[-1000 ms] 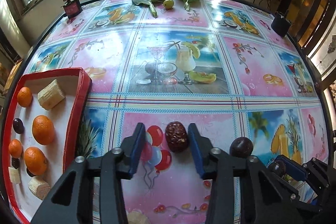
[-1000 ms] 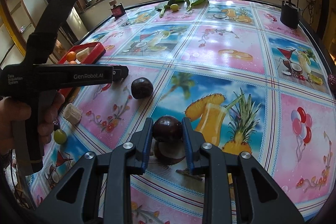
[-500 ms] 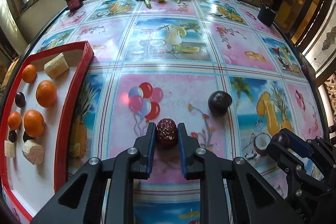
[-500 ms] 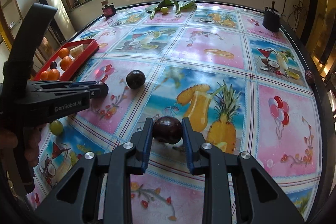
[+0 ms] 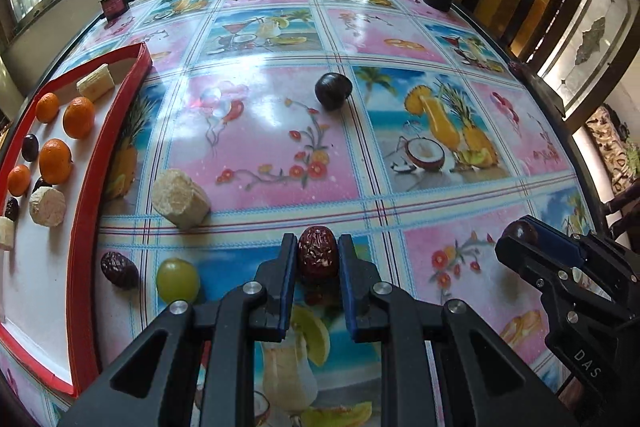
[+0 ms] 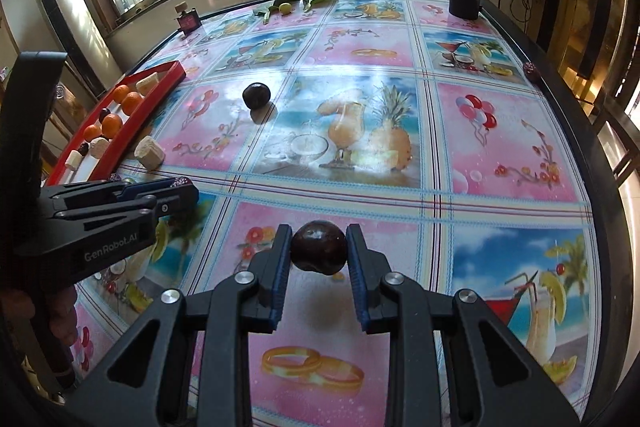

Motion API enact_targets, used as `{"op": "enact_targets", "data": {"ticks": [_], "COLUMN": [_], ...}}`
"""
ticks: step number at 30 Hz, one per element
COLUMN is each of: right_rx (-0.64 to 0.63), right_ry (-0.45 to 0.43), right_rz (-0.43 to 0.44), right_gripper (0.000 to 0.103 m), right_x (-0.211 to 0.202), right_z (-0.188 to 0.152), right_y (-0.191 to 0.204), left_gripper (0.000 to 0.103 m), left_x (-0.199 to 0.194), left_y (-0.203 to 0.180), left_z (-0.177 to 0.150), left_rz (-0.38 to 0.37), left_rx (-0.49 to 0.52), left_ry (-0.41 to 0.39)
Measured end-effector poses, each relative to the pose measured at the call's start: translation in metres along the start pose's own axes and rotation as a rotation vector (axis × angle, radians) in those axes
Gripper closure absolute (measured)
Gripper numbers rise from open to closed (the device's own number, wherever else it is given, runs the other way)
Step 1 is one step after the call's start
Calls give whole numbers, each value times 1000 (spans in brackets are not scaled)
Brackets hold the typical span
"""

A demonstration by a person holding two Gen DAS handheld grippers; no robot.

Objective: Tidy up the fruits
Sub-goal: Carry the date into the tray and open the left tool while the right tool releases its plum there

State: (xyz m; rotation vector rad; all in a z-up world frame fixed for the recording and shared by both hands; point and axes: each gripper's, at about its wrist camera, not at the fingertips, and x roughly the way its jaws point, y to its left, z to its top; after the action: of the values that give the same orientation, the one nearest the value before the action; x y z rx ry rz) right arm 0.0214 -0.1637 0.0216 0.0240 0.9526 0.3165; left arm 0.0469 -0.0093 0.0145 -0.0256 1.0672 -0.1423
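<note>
Since both fruits are bound for the red tray (image 5: 86,211) at the left, each is carried pinched — a wrinkled red date (image 5: 318,258) in the left gripper (image 5: 318,261), a dark round fruit (image 6: 319,251) in the right gripper (image 6: 319,255) — above the table (image 6: 500,147).

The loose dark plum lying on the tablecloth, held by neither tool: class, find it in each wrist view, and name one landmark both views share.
Left wrist view: the dark plum lies above centre, at the left edge of the printed palm-tree panel.
Right wrist view: the dark plum lies left of centre, right of the printed balloons.
Shared landmark: the red tray of oranges, left of the plum in both views.
</note>
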Motion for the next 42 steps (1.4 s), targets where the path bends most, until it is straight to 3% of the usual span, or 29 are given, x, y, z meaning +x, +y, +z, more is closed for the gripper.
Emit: {"op": "enact_targets", "data": {"ticks": [12, 21, 33, 42], "right_rx": [18, -10, -64, -139], "right_ry": [-17, -23, -36, -31], "right_rz": [-20, -10, 47, 134], "right_gripper": [74, 74, 74, 74], "right_x": [-18, -21, -17, 1], "right_z": [-9, -8, 12, 30], "right_y": [19, 44, 91, 142], "left_gripper": [83, 83, 83, 83], "left_x": [-18, -33, -56, -73], "left_y": [-22, -16, 32, 91], "left_z": [-29, -34, -32, -35], "left_rz": [-45, -73, -70, 7], "left_rx": [115, 124, 20, -101], "left_ry": [-13, -35, -85, -127]}}
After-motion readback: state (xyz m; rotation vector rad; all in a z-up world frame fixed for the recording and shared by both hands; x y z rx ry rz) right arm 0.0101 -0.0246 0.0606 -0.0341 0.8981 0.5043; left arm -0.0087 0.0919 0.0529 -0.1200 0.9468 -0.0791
